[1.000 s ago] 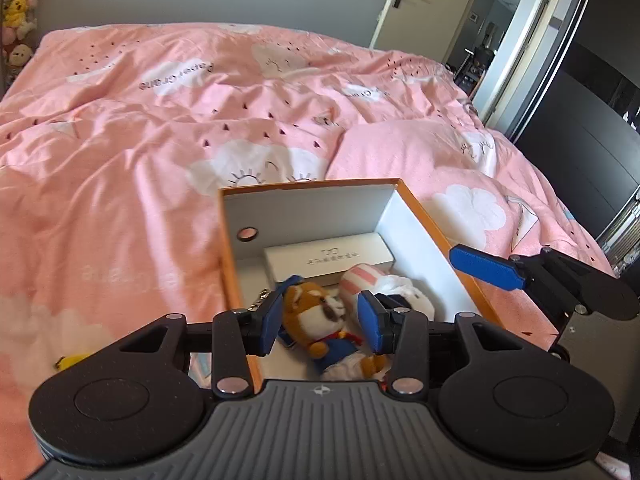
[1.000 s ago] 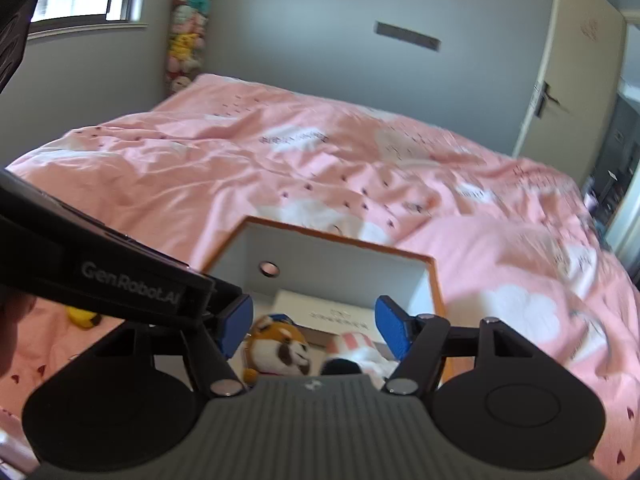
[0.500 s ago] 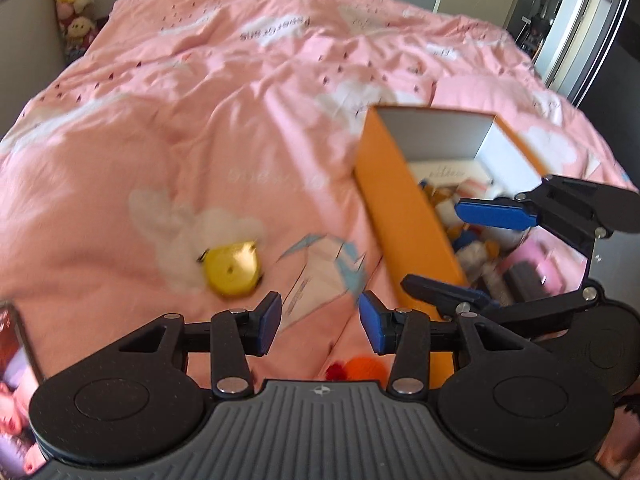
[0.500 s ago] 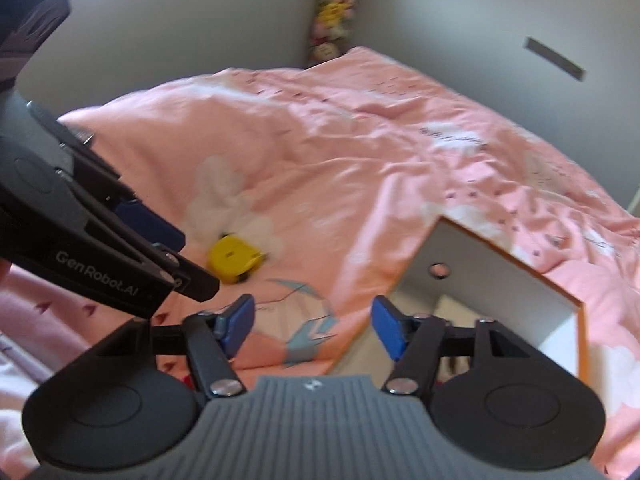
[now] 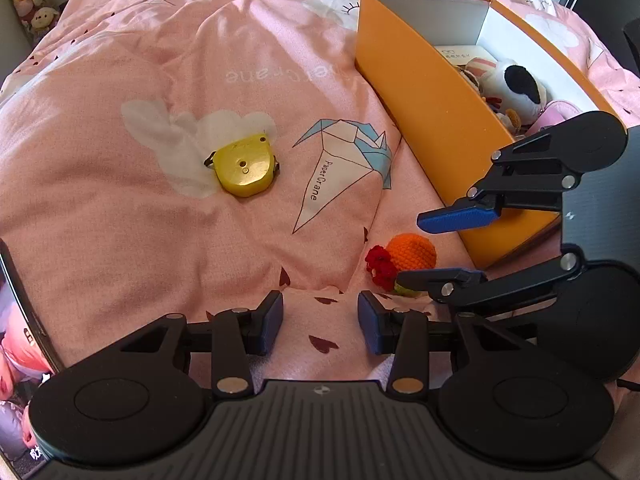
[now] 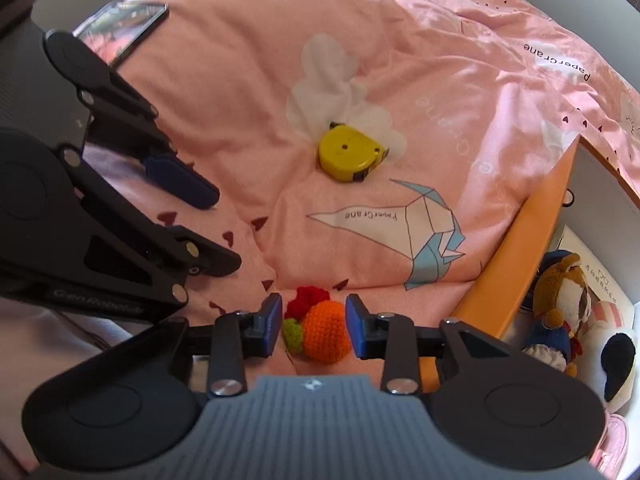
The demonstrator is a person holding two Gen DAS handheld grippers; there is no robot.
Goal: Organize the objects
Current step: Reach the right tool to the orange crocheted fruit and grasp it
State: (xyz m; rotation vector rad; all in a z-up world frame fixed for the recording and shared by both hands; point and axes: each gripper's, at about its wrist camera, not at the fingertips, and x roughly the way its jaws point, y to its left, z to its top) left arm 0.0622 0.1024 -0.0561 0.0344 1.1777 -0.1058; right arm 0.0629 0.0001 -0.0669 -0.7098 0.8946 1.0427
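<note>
Beside crochet orange [image 6: 325,332]: orange box [image 6: 516,264]

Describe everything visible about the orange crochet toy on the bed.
The crochet toy is a small knitted orange ball with a red flower and a green leaf at one end. It lies on the pink duvet just outside the orange box. The right gripper straddles it, jaws closing; the pads do not clearly press it yet.
</note>
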